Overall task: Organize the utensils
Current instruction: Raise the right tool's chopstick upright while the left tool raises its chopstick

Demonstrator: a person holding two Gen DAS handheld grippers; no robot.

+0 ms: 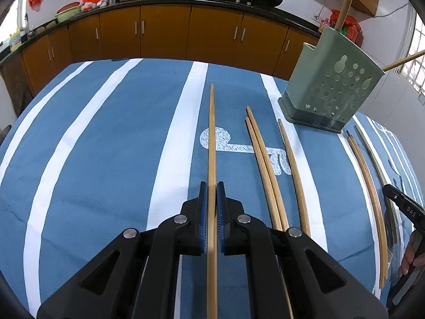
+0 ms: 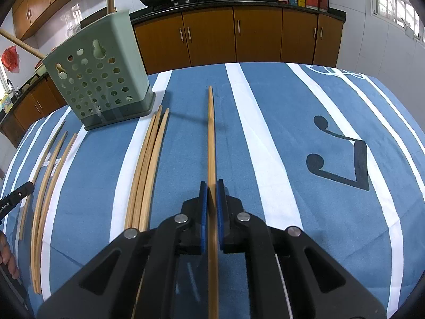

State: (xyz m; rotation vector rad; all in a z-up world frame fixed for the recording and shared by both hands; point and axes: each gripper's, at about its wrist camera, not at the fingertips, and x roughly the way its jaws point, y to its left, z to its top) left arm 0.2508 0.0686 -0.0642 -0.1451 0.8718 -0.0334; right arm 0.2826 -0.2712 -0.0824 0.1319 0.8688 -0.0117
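Left wrist: left gripper [image 1: 211, 194] clamped on one chopstick [image 1: 211, 133], tip lifted off the cloth. Right gripper [image 2: 211, 191] likewise pinches its own chopstick [image 2: 211, 133]. Two sticks already stand in the green holder [image 1: 332, 90]; six loose chopsticks [image 1: 265, 164] lie on the striped tablecloth [image 1: 106, 146]. Roughly a quarter done, I'd judge.

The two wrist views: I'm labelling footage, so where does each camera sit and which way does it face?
Left wrist: on the left gripper, looking down its jaws, shut on a chopstick; green holder at right, a hand at the edge.
Right wrist: on the right gripper, jaws shut on a chopstick; holder at left.
Shared: holder, blue striped cloth, loose chopsticks, cabinets.
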